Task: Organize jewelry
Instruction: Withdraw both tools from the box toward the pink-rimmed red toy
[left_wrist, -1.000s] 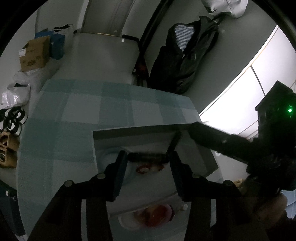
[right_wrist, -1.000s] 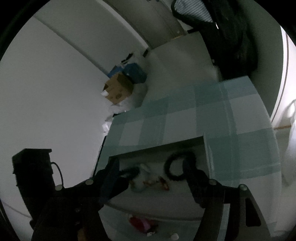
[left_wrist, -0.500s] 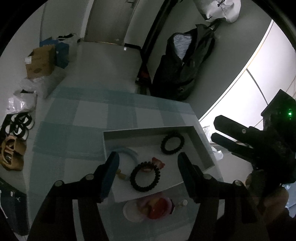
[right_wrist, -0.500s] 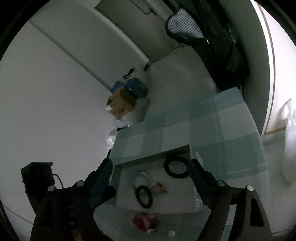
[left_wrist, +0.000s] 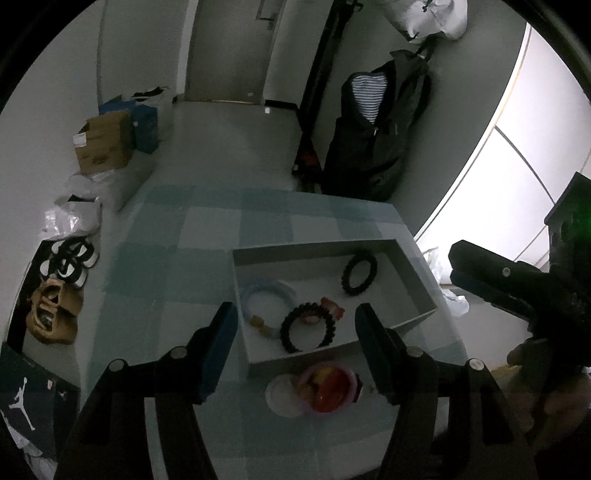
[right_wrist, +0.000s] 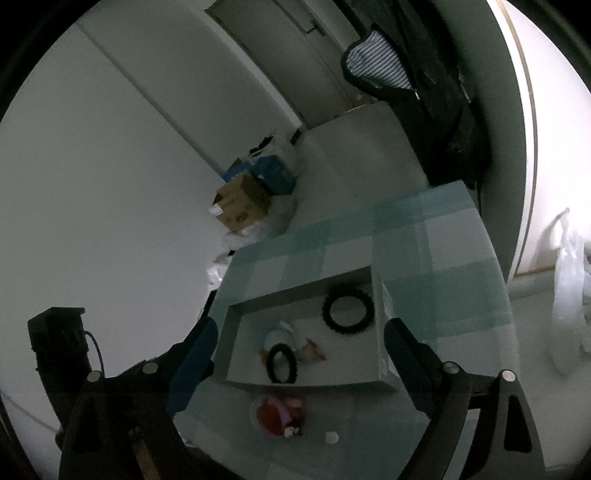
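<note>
We hold the left tool (left_wrist: 295, 334) and right tool (right_wrist: 299, 349) wide and empty above the box (left_wrist: 417, 273), where three bracelets (left_wrist: 308, 326) already lie, while the bowl (left_wrist: 325, 393) at 6 o'clock waits on the surface (left_wrist: 166, 295).

Matt card tray (left_wrist: 413, 269); beaded bracelet (left_wrist: 308, 328); checked cloth tablecloth (left_wrist: 207, 236).

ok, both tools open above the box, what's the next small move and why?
Probably lower the left tool toward the pink dish of loose pieces. Three bracelets already lie in the white box; the dish sits outside its near wall, and both tools look empty.
</note>
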